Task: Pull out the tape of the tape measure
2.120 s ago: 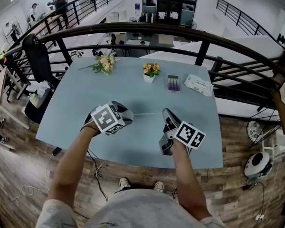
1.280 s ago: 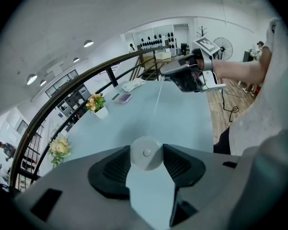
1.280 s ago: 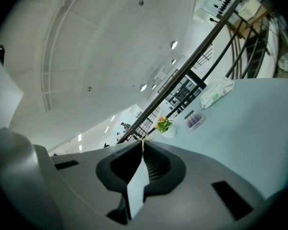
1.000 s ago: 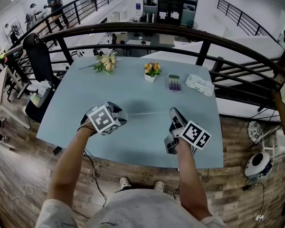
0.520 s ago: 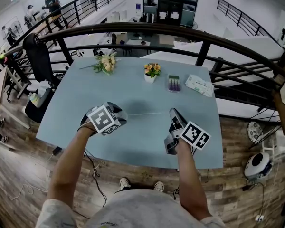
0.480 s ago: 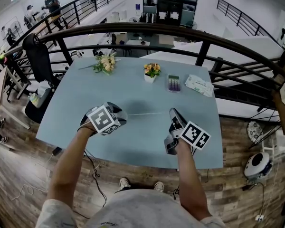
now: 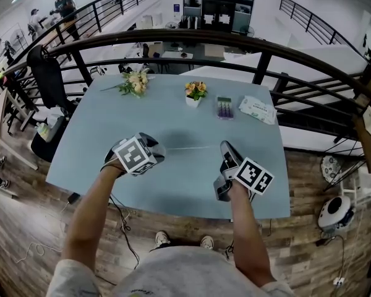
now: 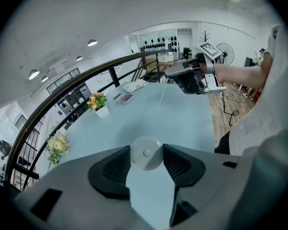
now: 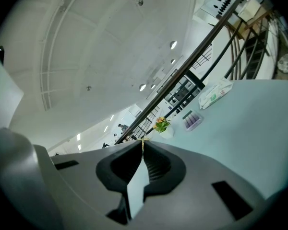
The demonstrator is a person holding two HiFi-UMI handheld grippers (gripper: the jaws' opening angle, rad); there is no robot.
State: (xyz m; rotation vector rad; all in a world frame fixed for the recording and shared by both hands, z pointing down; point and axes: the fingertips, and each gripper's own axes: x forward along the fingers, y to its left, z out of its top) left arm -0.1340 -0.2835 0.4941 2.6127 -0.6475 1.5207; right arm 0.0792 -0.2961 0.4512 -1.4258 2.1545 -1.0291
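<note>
Over the near half of the pale blue worktop [image 7: 173, 113], the left hand-held gripper [image 7: 158, 149] grips a round white tape measure [image 8: 145, 154] between widely parted jaws. The right hand-held gripper [image 9: 142, 148] is pinched almost closed on the end of the thin tape [image 7: 188, 147], which runs straight between the two.
</note>
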